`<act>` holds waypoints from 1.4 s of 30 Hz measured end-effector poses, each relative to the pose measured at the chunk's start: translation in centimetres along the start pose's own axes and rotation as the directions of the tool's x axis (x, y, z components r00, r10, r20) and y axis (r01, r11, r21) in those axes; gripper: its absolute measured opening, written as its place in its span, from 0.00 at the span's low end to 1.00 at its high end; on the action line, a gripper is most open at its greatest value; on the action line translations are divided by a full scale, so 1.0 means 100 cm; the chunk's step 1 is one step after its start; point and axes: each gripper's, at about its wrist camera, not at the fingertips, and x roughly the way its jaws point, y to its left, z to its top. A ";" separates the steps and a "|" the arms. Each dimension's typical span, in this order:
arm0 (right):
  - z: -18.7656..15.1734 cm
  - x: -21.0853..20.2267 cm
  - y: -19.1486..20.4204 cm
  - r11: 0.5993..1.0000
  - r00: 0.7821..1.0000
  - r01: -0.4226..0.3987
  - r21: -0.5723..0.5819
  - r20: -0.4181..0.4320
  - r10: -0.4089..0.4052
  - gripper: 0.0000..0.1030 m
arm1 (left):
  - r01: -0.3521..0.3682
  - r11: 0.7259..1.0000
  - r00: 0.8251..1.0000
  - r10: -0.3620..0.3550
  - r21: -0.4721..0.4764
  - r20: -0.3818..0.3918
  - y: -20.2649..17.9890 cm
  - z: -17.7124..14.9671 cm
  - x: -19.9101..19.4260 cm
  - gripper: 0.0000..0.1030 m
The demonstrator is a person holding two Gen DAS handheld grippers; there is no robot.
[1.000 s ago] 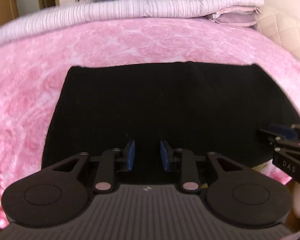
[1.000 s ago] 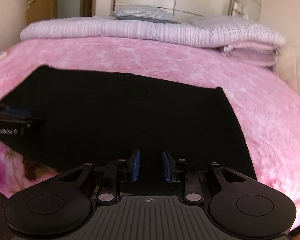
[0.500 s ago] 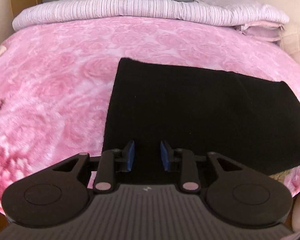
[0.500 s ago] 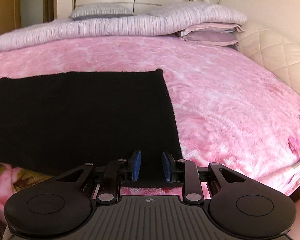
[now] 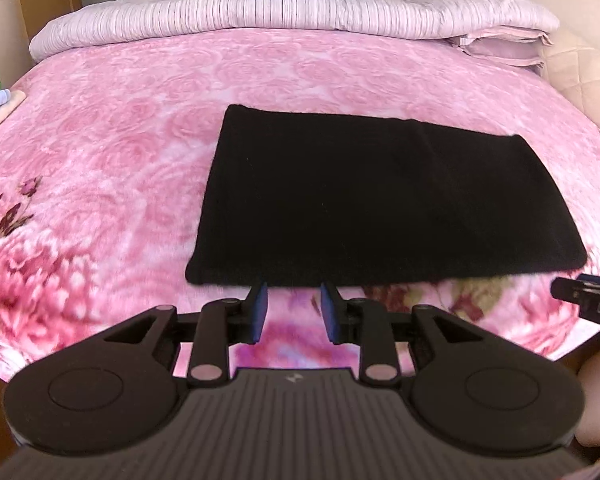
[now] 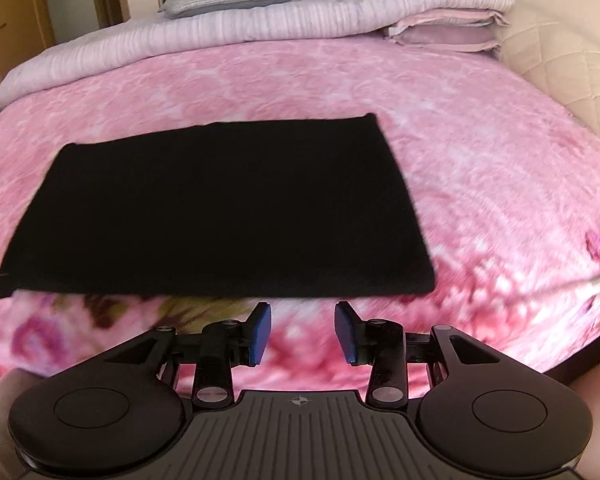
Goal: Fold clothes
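Both hand-held grippers have withdrawn from the black garment (image 5: 384, 204) since the earlier frames; its near edge now lies beyond the fingertips. Left hand-held gripper (image 5: 293, 312): blue pads apart, nothing between them, positioned over the pink floral blanket (image 5: 100, 152). Right hand-held gripper (image 6: 303, 334): pads apart, nothing held, just short of the garment's near edge. Garment location: flat on the bed, folded into a rectangle. Striped bedding (image 5: 260, 16) lies at the far end.
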 end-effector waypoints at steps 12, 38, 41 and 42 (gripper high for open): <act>-0.012 -0.038 0.035 0.998 0.997 -0.046 -0.049 0.065 0.049 0.38 | -0.030 1.000 0.998 0.030 0.008 0.062 0.001 -0.019 -0.043 0.25; -0.034 -0.075 -0.010 0.978 0.971 -0.166 0.122 0.196 0.140 0.38 | 0.045 0.999 0.991 -0.045 0.004 0.126 -0.003 -0.039 -0.072 0.26; -0.037 -0.058 -0.036 0.910 0.945 -0.301 0.286 0.216 0.245 0.38 | 0.147 0.989 0.978 -0.141 -0.024 0.153 0.003 -0.037 -0.060 0.26; -0.039 -0.048 -0.046 0.874 0.938 -0.333 0.355 0.214 0.271 0.38 | 0.180 0.983 0.971 -0.173 -0.032 0.163 0.004 -0.036 -0.055 0.26</act>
